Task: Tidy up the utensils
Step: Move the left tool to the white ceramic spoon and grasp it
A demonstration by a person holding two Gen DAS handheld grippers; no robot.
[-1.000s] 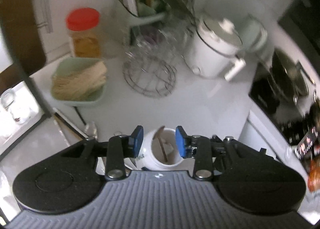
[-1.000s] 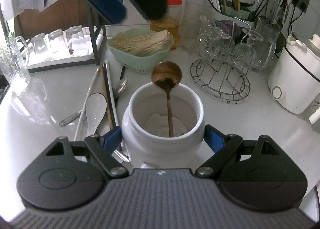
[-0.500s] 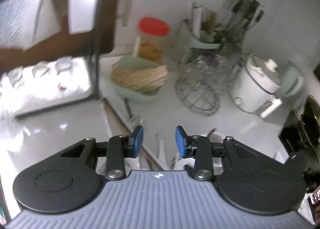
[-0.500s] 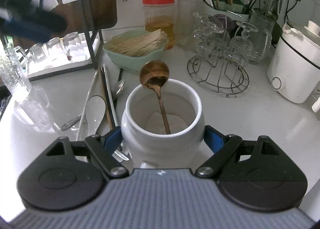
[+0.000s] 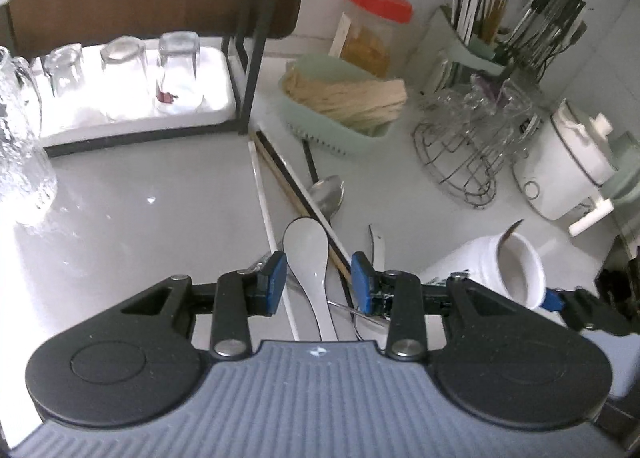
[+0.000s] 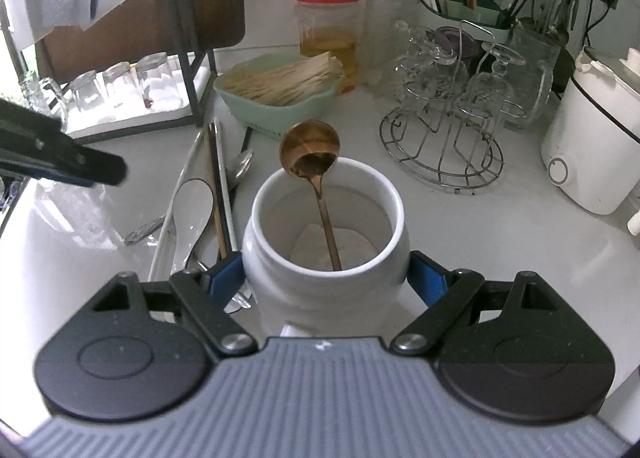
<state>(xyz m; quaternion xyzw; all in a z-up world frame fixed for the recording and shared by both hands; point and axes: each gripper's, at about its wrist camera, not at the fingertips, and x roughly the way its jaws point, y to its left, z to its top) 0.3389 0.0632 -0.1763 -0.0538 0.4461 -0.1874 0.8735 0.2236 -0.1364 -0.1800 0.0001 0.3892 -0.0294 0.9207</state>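
Observation:
My right gripper (image 6: 326, 276) is shut on a white ceramic jar (image 6: 320, 298), its blue pads pressed against both sides. A copper spoon (image 6: 310, 153) stands in the jar, bowl up over the far rim. Loose utensils lie on the white counter left of the jar: a white ceramic spoon (image 5: 306, 250), long chopsticks (image 5: 288, 177) and a metal spoon (image 5: 330, 191). My left gripper (image 5: 319, 282) hovers open just above the white spoon, which lies between its fingers untouched. In the right wrist view the left gripper (image 6: 108, 173) shows as a dark shape at the left edge.
A green basket of sticks (image 5: 344, 105), a red-lidded jar (image 5: 376, 29) and a utensil holder (image 5: 476, 37) stand at the back. A wire glass rack (image 5: 460, 149) and a white cooker (image 5: 568, 161) are at right; a tray of upturned glasses (image 5: 120, 97) under a black frame at left.
My left gripper swung away from above the jar, moved left and sank over the loose utensils. The right gripper stayed still, holding the jar.

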